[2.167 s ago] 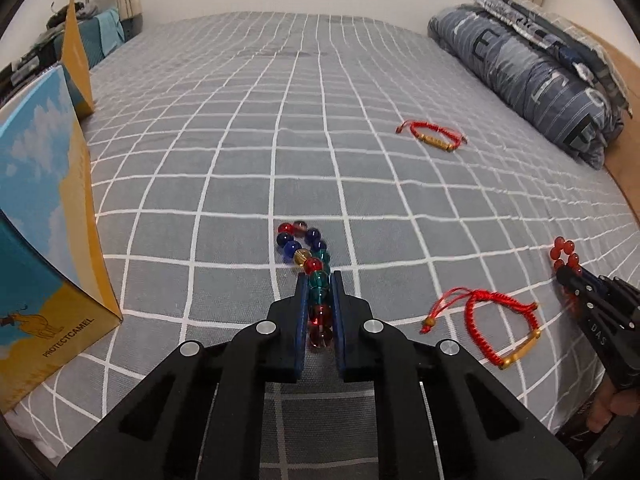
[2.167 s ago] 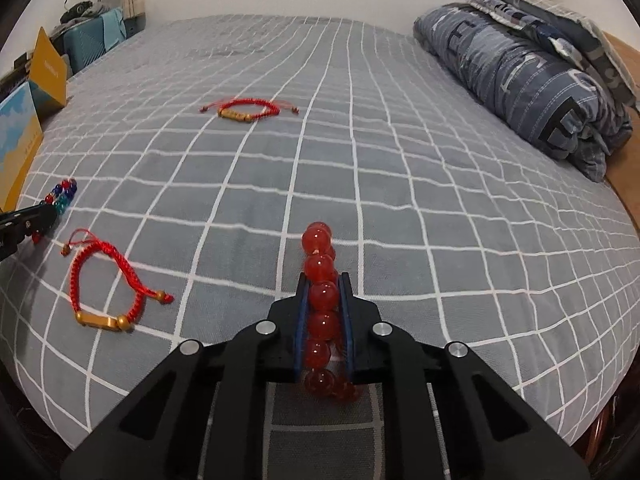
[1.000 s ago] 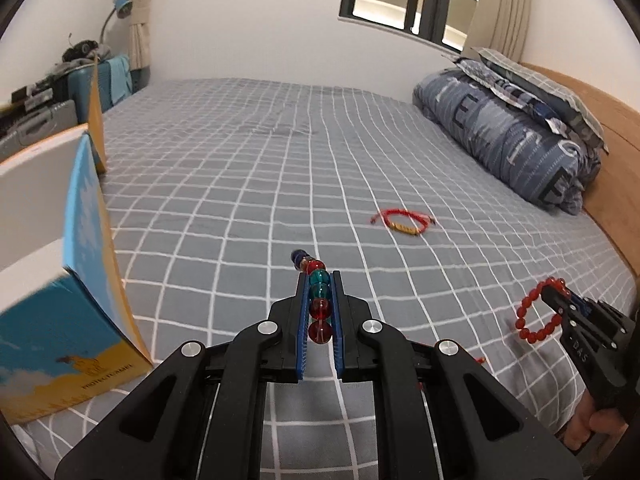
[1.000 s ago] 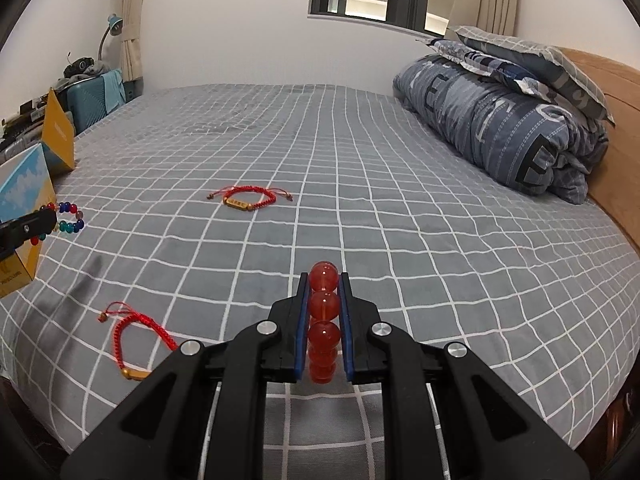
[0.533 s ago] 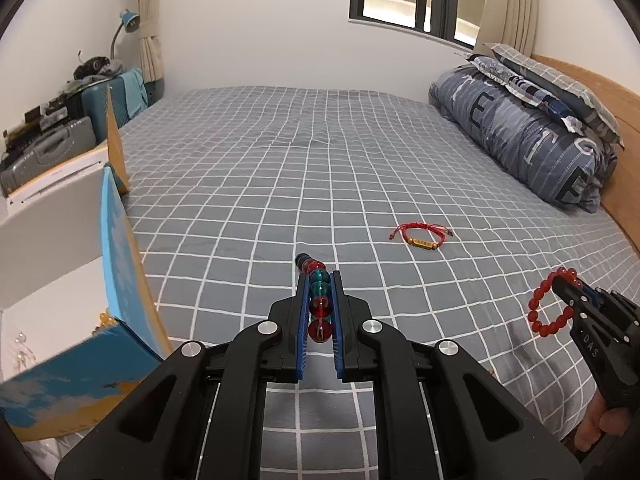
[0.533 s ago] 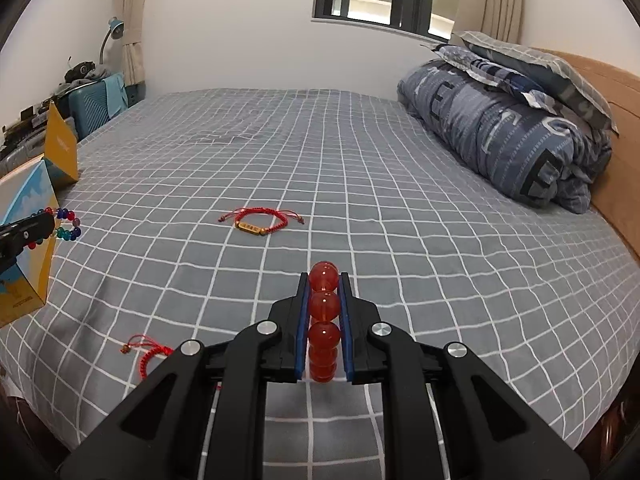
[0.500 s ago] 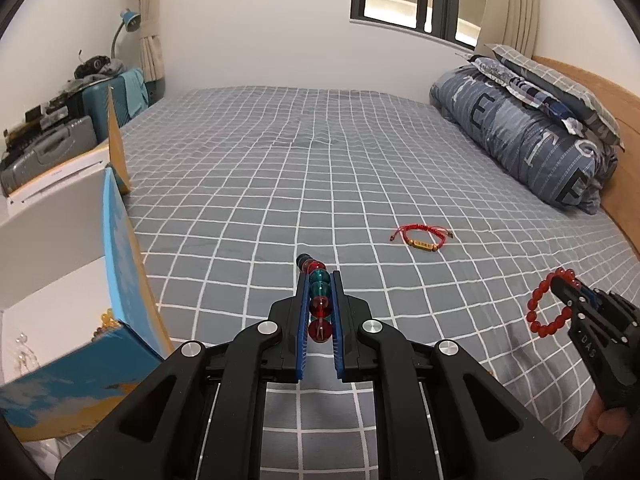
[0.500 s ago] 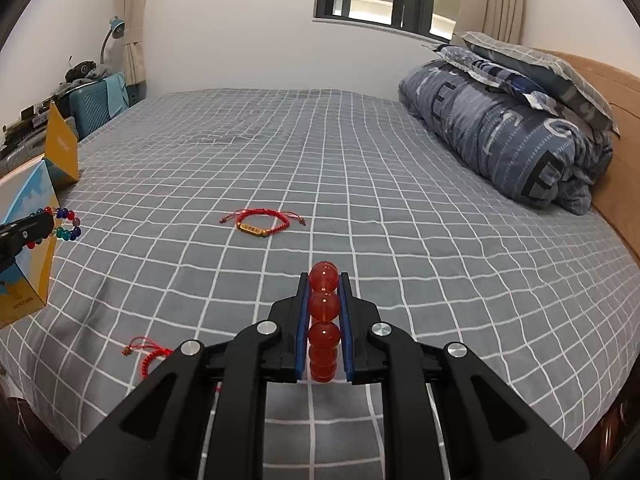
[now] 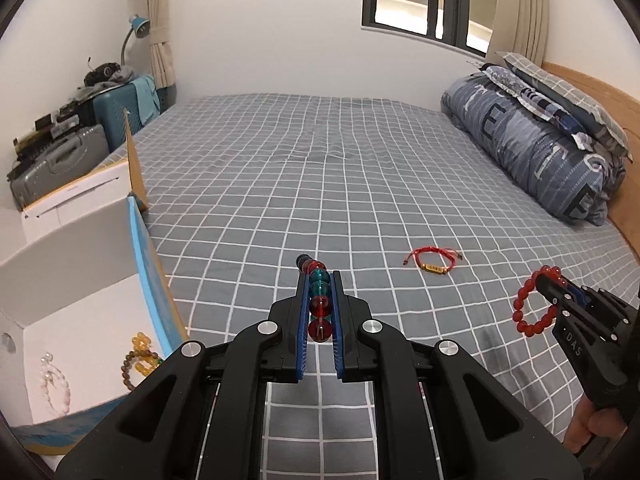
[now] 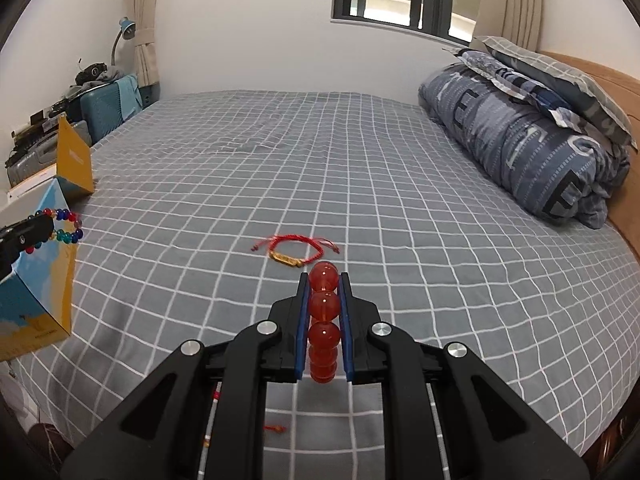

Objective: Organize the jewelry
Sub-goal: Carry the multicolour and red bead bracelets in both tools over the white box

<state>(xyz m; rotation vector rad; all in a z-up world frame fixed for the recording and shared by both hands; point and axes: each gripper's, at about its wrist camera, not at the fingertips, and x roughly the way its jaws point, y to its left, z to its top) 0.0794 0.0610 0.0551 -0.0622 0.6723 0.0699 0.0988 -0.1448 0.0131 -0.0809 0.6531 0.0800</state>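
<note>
My left gripper is shut on a multicoloured bead bracelet and holds it above the bed, right of the open white box. The box holds a pearl bracelet and amber and brown bead bracelets. My right gripper is shut on a red bead bracelet, also seen at the right of the left wrist view. A red cord bracelet with a gold bar lies on the bed. Another red cord piece shows under the right gripper.
The grey checked bedsheet spreads ahead. A folded blue duvet and pillows lie along the right by the wooden headboard. Suitcases and a lamp stand left of the bed. The box's blue and yellow flap stands up.
Both grippers have risen and tilted up with their bracelets. The left one has come nearer the box, so its inside with several bracelets now shows.
</note>
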